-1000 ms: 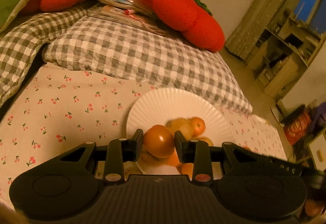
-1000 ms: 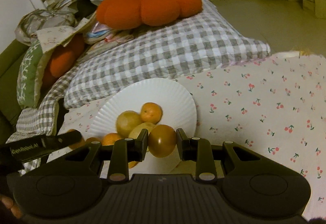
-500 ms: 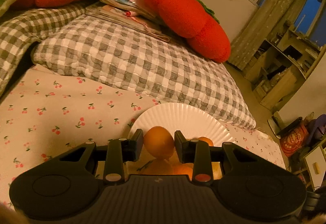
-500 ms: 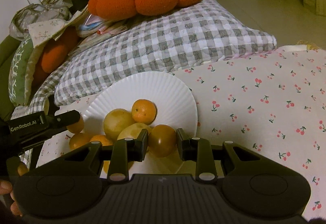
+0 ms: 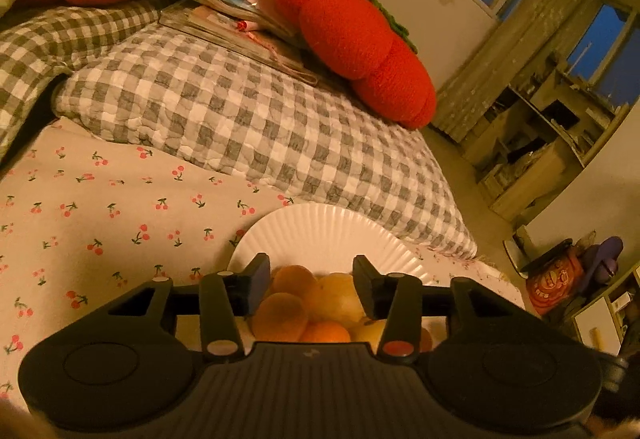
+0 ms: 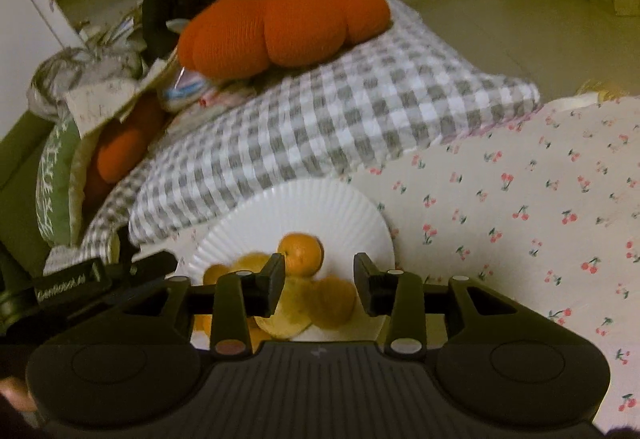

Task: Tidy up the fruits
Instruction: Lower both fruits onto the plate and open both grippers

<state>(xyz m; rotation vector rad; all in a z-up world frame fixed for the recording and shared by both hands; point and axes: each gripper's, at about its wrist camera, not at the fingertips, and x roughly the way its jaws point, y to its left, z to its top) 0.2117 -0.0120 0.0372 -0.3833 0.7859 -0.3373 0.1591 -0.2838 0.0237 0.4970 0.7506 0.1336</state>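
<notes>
A white ribbed paper plate [image 5: 320, 231] lies on the cherry-print sheet and holds several orange and yellow fruits [image 5: 304, 299]. My left gripper [image 5: 311, 281] is open just above the pile, with nothing between its jaws. In the right wrist view the same plate [image 6: 304, 207] holds a mandarin [image 6: 302, 253] and a blurred brownish fruit [image 6: 332, 303] among yellow ones. My right gripper [image 6: 319, 281] is open over them and empty. The left gripper's body [image 6: 72, 283] shows at the left edge of that view.
A grey checked pillow [image 5: 256, 119] lies just behind the plate with a red pumpkin cushion [image 5: 360, 43] and a stack of papers on it. The cherry-print sheet [image 6: 520, 219] spreads to the right of the plate. Shelves and floor lie beyond the bed.
Both grippers have opened and let go of the fruits they held; those fruits now lie on the plate. Both grippers have drawn closer over the plate.
</notes>
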